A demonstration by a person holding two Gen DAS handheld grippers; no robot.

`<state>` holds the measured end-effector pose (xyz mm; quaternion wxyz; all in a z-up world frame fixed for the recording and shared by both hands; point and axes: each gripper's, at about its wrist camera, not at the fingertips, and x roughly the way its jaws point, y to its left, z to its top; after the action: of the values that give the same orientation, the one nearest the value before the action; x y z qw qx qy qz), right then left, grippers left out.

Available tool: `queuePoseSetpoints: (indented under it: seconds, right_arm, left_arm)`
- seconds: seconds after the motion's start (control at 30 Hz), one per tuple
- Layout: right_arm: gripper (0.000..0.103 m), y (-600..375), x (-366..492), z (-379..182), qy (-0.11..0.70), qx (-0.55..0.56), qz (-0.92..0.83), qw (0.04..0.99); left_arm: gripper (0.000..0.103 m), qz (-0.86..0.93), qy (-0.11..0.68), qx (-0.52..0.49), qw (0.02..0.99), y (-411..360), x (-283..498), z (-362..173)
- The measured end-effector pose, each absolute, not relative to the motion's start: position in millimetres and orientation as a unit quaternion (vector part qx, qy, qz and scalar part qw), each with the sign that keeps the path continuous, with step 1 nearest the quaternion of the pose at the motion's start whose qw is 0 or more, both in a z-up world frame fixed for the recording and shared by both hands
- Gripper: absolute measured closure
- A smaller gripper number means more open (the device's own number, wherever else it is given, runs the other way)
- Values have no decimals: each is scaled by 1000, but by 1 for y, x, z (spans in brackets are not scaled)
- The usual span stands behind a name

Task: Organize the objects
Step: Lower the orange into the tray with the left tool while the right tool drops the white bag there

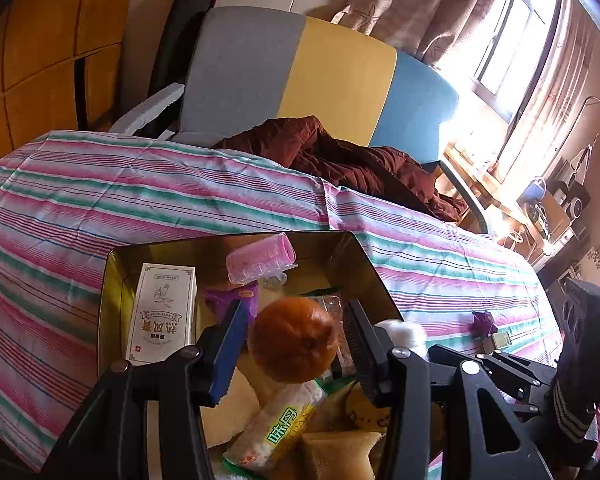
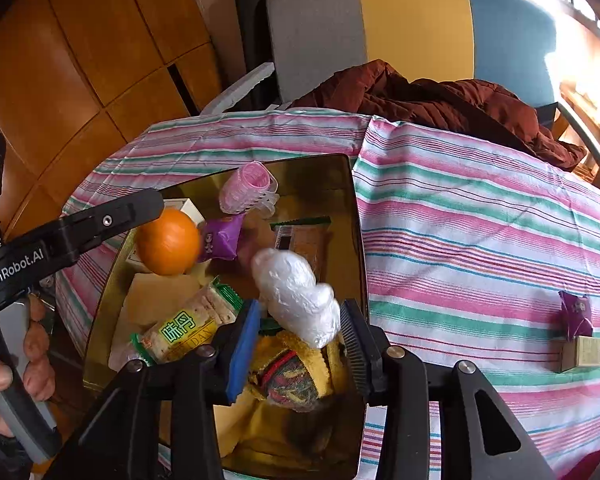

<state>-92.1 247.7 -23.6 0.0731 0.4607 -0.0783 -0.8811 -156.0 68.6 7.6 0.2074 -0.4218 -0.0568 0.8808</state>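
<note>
Both grippers are up over the shiny gold metal tray sitting on the pink-and-green striped cloth. The left gripper has its fingers pinching a round orange fruit, held above the tray's clutter. The right gripper has a crumpled white plastic wad between its fingers, though I can't tell if they're actually squeezing it. Beyond the left fingers in the tray: a white printed carton and a pink ribbed roll. Off right of the right fingers, a small purple packet lies on the cloth, touching a little tan box.
</note>
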Motion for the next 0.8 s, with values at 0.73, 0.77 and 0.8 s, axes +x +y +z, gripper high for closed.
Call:
queuePoseSetpoints:
  seconds: [0.73, 0.77, 0.8]
  right_arm:
    - [26, 213, -51, -10, -55, 429, -898, 78]
    - [22, 211, -48, -9, -53, 426, -900, 77]
    - [16, 209, -45, -7, -51, 422, -902, 75]
  left_arm:
    - [51, 895, -38, -420, 143, 29, -93, -7]
    - [51, 898, -34, -417, 140, 28, -90, -6]
    - [51, 900, -31, -413, 137, 28, -86, -5]
